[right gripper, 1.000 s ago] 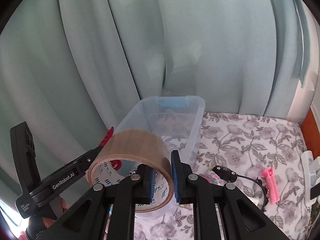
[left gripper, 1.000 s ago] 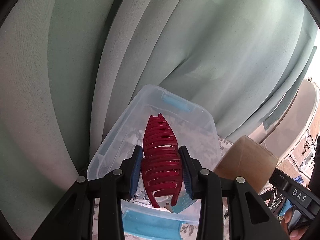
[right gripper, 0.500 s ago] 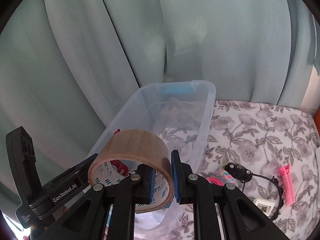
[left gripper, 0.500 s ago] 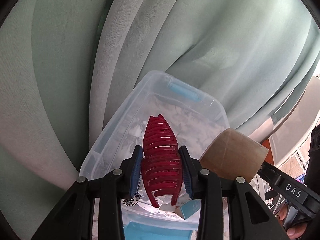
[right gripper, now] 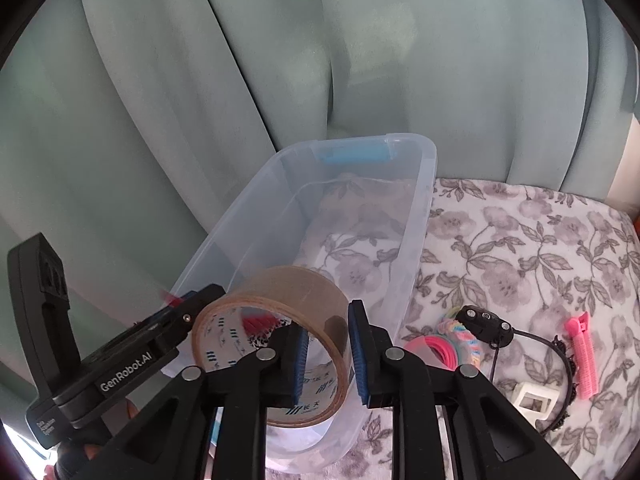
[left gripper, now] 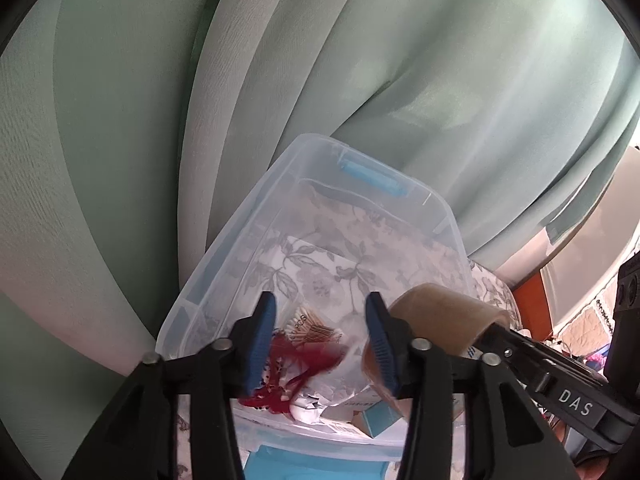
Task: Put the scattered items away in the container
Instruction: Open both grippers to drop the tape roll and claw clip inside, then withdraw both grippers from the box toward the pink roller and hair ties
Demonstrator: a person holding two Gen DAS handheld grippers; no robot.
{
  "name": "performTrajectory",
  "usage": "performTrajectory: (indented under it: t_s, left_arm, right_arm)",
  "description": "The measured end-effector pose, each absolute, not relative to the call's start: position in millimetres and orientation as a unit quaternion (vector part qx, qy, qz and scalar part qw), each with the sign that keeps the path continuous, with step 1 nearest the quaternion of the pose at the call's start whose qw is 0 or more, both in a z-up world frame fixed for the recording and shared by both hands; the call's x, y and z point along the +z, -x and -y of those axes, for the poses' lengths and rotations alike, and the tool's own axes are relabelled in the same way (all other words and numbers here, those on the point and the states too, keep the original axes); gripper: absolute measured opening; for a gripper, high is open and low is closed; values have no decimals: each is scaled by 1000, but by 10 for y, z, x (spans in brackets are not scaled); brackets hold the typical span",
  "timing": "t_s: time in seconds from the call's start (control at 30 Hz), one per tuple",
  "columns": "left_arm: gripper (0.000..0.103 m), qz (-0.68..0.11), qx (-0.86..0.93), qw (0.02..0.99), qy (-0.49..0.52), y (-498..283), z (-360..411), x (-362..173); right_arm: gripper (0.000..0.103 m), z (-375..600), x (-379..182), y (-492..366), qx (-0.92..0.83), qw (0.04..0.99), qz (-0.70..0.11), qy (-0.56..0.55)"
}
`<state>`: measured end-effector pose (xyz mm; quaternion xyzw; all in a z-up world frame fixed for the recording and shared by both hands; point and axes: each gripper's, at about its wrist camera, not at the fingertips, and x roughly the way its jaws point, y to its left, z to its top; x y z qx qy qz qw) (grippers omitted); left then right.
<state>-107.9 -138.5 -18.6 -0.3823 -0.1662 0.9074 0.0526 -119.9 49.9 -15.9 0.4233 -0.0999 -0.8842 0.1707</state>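
A clear plastic container point(left gripper: 240, 248) stands on the floral cloth against the curtain. My left gripper point(left gripper: 320, 340) hangs over its near end, jaws opening with nothing between the pads. The red hair claw point(left gripper: 298, 364) is a blur just below them, inside the container. My right gripper point(right gripper: 328, 356) is over the container's near corner point(right gripper: 420, 208). Its jaws are opening, and the wall of the brown tape roll point(right gripper: 276, 292) stands between the pads, one finger inside the roll and one outside. The left wrist view shows the tape roll point(left gripper: 440, 316) at the right.
A cotton swab packet point(left gripper: 310, 326) and a small blue box point(left gripper: 376, 420) lie in the container. On the cloth to the right lie pink hair ties point(right gripper: 436, 350), a black headband point(right gripper: 564, 360), a pink clip point(right gripper: 582, 352) and a small white frame point(right gripper: 532, 396). The curtain point(right gripper: 360, 60) hangs close behind.
My left jaws have parted and the red claw has dropped out of them into the container. The right jaws have widened a little around the tape. Both views sit lower over the container.
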Motion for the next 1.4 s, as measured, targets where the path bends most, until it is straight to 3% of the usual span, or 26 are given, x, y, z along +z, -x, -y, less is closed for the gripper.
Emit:
performTrajectory:
  t_s: [0.3, 0.87, 1.17, 1.4]
  left_arm:
    - [64, 157, 911, 55, 377, 1007, 1315, -76]
    - [70, 122, 925, 63, 354, 698, 1027, 326]
    - [82, 84, 937, 81, 331, 442, 581, 591]
    - [82, 58, 946, 89, 306, 245, 190, 762]
  right_arm:
    - [31, -549, -38, 1081, -886, 174, 103, -418]
    - [39, -914, 300, 638, -906, 158, 133, -370]
    - [56, -1477, 372, 201, -919, 120, 179, -331]
    - [69, -1934, 443, -117, -929, 96, 196, -297]
